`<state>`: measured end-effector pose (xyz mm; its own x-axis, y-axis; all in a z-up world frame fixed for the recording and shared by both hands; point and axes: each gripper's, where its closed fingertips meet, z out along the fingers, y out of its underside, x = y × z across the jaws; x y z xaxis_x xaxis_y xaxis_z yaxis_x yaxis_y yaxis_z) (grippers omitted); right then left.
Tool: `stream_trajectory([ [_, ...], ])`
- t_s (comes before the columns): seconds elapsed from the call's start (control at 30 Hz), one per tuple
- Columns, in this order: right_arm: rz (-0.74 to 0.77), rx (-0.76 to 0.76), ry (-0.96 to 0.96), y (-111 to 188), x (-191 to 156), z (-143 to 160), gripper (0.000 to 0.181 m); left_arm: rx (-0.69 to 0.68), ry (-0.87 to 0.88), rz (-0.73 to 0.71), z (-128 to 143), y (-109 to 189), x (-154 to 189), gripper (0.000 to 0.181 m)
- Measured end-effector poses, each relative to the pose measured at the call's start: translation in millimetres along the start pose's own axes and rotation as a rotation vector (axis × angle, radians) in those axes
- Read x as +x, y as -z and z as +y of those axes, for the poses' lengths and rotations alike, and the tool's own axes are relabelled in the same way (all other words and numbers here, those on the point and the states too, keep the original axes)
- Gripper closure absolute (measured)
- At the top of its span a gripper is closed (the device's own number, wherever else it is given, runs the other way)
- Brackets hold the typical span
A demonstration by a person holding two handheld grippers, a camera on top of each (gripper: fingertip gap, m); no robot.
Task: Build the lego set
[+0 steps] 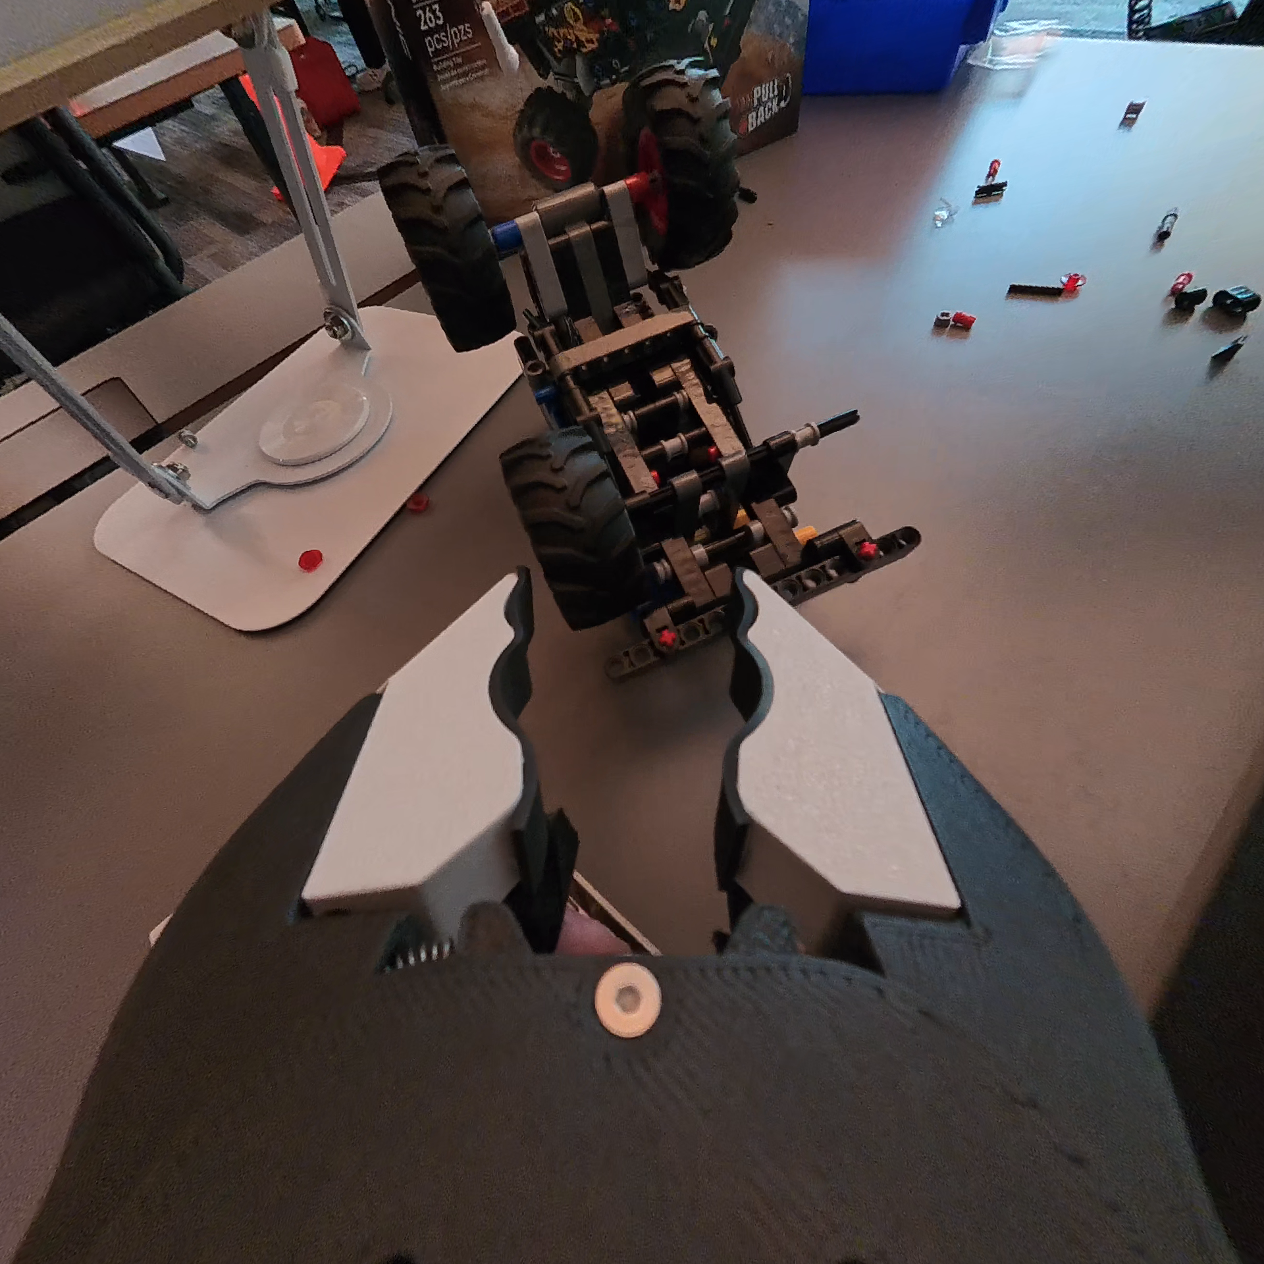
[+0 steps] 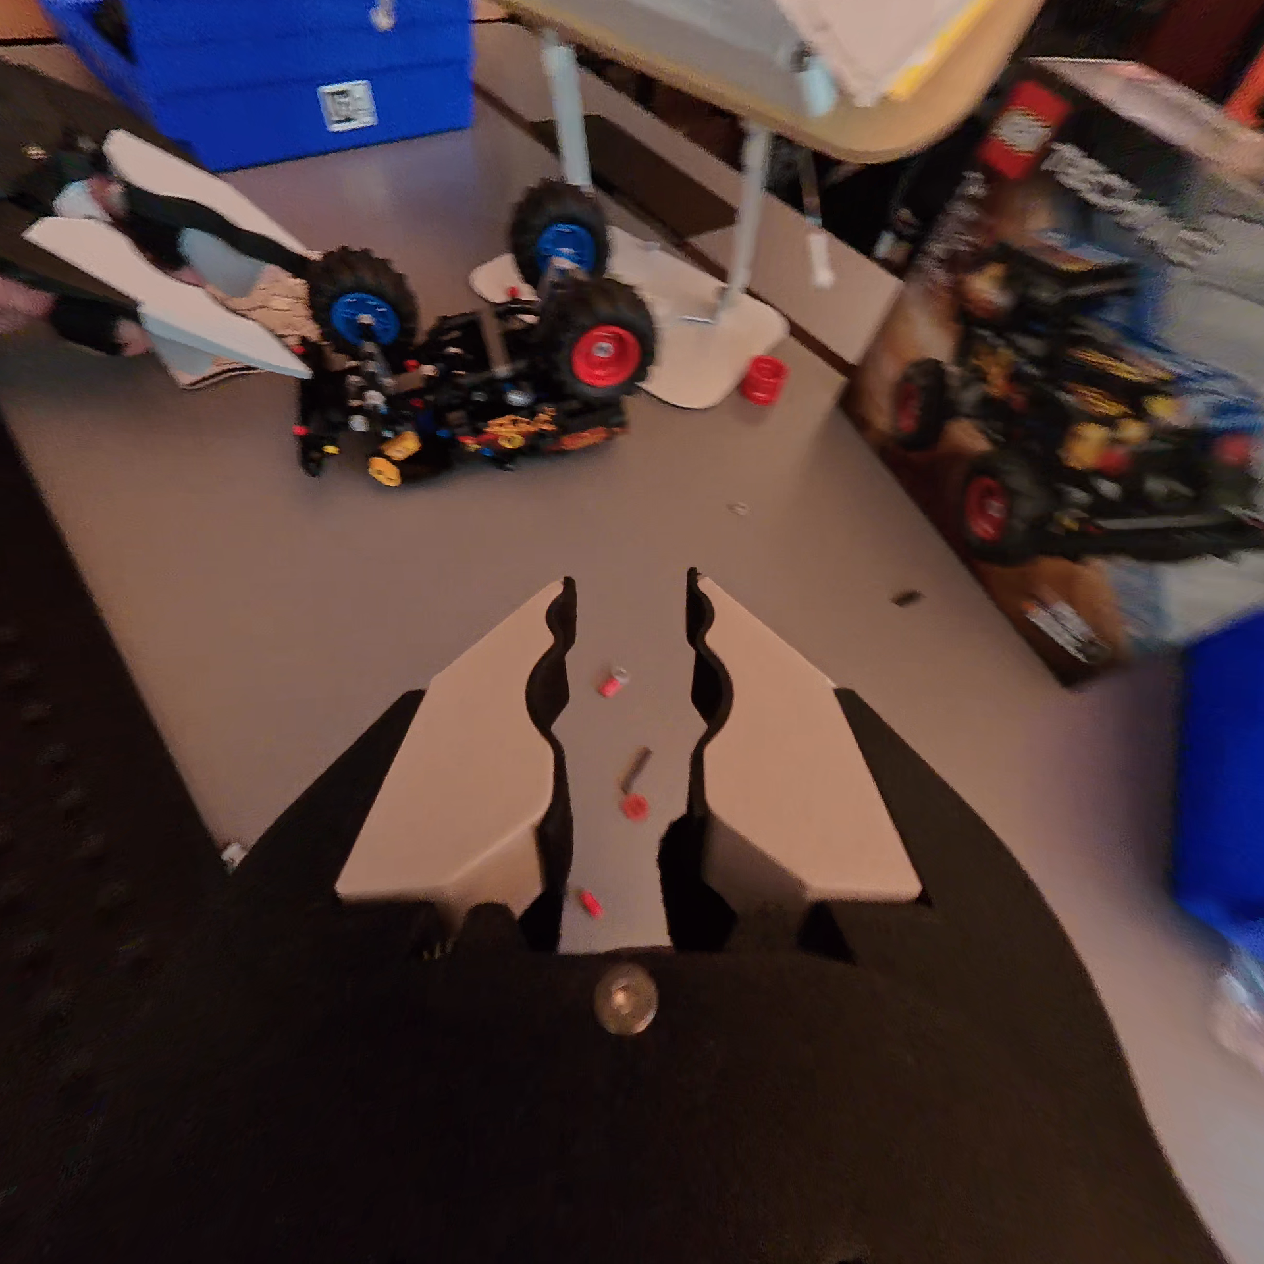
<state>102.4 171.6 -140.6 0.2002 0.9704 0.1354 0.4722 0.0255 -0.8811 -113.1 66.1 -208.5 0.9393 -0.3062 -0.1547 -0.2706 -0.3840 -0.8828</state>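
The lego truck [image 1: 656,451] lies upside down on the grey table [image 1: 957,547], three black tyres on it and one bare axle end [image 1: 838,418] sticking out to the right. My left gripper [image 1: 633,588] is open and empty, its fingertips on either side of the truck's near end, by the tyre [image 1: 574,520]. I cannot tell if they touch. The right wrist view, blurred, shows the truck [image 2: 465,390] with the left gripper [image 2: 301,314] beside it. My right gripper [image 2: 629,580] is open and empty above small red pieces [image 2: 612,682] and a dark pin [image 2: 636,766].
A white stand base [image 1: 273,492] with a red stud [image 1: 310,559] sits left of the truck. The set's box [image 1: 615,89] stands behind it, a blue bin [image 1: 889,48] at the back. Loose small parts [image 1: 1039,287] lie at right. A red wheel hub [image 2: 764,379] lies by the stand. The tips of one gripper are about 25 cm away from the tips of the other. Measured from the fingertips, the dark pin [image 2: 636,766] is 12 cm or so from the right gripper and 25 cm from the left. It is also in sight in the left wrist view [image 1: 1030,291].
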Motion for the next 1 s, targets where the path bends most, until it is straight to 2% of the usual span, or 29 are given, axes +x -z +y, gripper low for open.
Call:
stream_trajectory([
  [0.17,0.246,-0.030,-0.054,62.8,63.7,18.3,0.143,-0.018,-0.022,-0.009,4.1,0.2,1.5,0.118],
  [0.23,0.278,-0.062,-0.087,76.9,76.8,31.0,0.139,-0.025,-0.041,-0.001,5.3,0.7,5.4,0.113],
  [0.33,0.244,-0.071,-0.106,77.7,71.6,36.8,0.138,-0.038,-0.079,0.011,7.5,2.3,11.9,0.119],
  [0.43,0.203,-0.093,-0.059,58.4,54.9,35.2,0.139,-0.069,-0.137,-0.058,10.4,12.4,4.2,0.121],
  [0.57,0.092,-0.087,0.015,13.5,34.0,9.3,0.139,-0.110,-0.129,-0.120,18.8,32.0,-13.1,0.122],
  [0.67,0.062,-0.093,0.081,-33.9,40.9,-11.7,0.139,-0.203,-0.208,-0.212,32.0,49.1,-35.4,0.123],
  [0.77,-0.015,-0.067,0.004,-95.3,56.2,-26.5,0.137,-0.251,-0.225,-0.279,32.9,69.3,-56.6,0.124],
  [0.9,-0.051,-0.108,-0.090,-186.5,84.7,-18.5,0.127,-0.256,-0.229,-0.341,24.3,98.3,-75.1,0.125],
  [1.0,-0.070,-0.124,-0.175,-238.4,96.0,-10.6,0.118,-0.262,-0.226,-0.369,23.2,116.3,-82.5,0.126],
])
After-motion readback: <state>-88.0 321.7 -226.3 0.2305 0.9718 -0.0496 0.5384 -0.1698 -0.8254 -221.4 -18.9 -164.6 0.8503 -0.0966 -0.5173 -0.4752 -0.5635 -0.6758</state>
